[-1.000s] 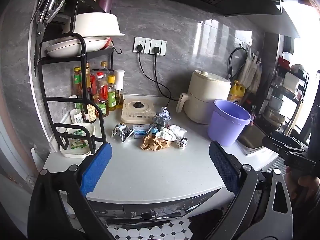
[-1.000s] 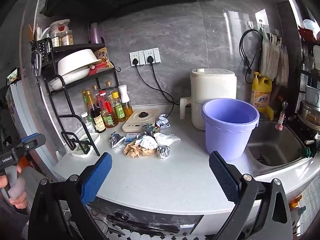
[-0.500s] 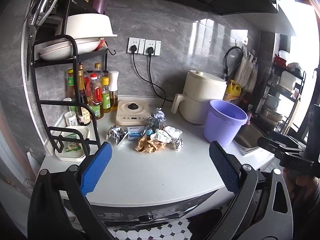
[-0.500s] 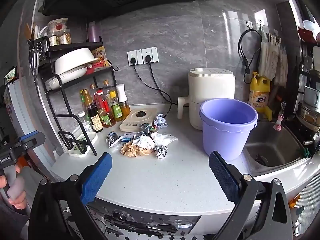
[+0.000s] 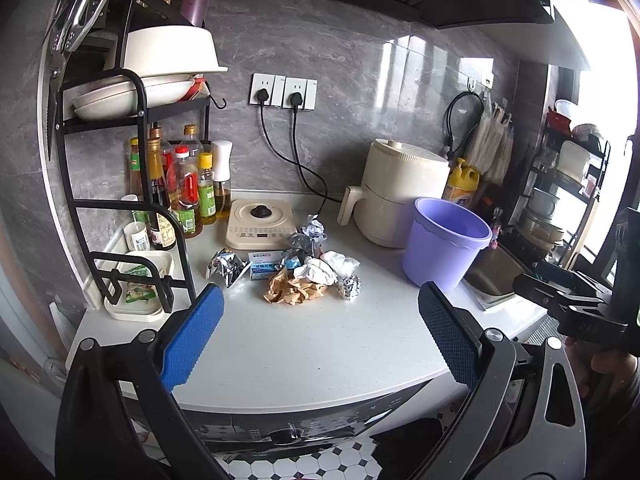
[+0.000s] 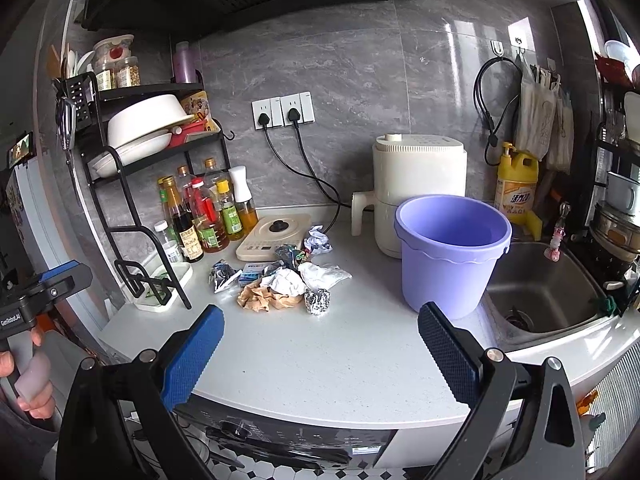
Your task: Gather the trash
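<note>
Meanwhile, the left gripper (image 5: 320, 332) and right gripper (image 6: 320, 340) both hung with jaws wide and empty above the counter's (image 6: 320, 352) front edge. Trash (image 6: 280, 284) lay heaped mid-counter: brown paper (image 5: 292, 292), white wads, a foil ball (image 6: 318, 301). Right of it, apart, stood the bucket (image 6: 452, 252), beside the sink (image 6: 544, 292).

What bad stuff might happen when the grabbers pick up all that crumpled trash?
Both the left gripper and right gripper are open and empty. Three possible slips:
1. The foil ball is round, so it might roll away when nudged.
2. The trash pile lies close to the sauce bottles, so a wide reach could knock one over.
3. The purple bucket stands beside the sink; a missed toss could land in there.
</note>
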A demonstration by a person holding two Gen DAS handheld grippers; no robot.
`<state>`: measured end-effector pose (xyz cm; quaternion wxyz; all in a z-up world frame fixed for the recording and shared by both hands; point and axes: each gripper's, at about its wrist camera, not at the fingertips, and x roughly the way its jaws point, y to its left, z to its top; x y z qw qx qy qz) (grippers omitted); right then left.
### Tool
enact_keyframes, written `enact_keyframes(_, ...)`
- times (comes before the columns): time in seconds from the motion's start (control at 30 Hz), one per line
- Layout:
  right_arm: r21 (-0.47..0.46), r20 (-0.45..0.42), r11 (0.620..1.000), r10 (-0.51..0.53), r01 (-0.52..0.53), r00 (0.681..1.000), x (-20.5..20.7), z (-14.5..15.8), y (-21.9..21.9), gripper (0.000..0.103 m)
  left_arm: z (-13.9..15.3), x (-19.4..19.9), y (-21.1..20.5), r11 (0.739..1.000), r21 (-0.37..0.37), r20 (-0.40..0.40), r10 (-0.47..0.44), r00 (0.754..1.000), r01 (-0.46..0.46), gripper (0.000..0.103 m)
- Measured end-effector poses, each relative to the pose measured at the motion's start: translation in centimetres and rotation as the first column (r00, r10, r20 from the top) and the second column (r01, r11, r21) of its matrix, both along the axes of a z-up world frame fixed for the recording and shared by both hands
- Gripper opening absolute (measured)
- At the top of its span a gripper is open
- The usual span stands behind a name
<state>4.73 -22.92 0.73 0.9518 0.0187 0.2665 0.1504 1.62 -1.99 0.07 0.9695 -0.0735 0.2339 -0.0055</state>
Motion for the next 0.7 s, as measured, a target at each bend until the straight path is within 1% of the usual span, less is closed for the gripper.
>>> enact_keyframes(0.27,0.006,-0.001,1.000,0.013,-0.013,1.000,-0.6,0.0,-0.4,0.095,0.1,-0.6,-1.1,1.000,0.001,0.010,0.004,1.000,-0.004,0.097)
enact_keyframes(0.7,0.006,0.022,1.000,0.012,-0.012,1.000,-0.4,0.7,-0.8,0.095,0.8,-0.6,-1.3,1.000,0.005,0.009,0.015,1.000,-0.015,0.097)
